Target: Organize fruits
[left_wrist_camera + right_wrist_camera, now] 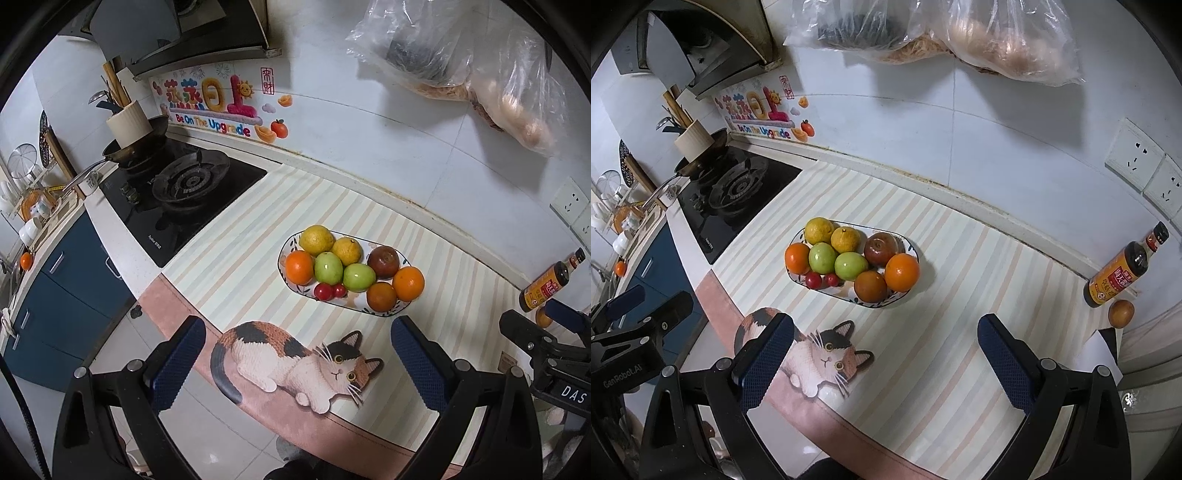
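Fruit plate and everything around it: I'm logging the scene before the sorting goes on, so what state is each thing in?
Oval plate: on the striped mat, heaped with fruit.
Loose brown fruit: off the plate, beside the sauce bottle.
Sauce bottle: upright, capped.
Gas burner: no flame visible.
Left gripper: open, empty.
Right gripper: open, empty.
Plastic bags: hanging on the wall, filled.

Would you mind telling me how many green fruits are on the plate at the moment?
2. One green fruit lies near the plate's middle, beside the left orange; the other green fruit touches it on the right. More might be hidden underneath.
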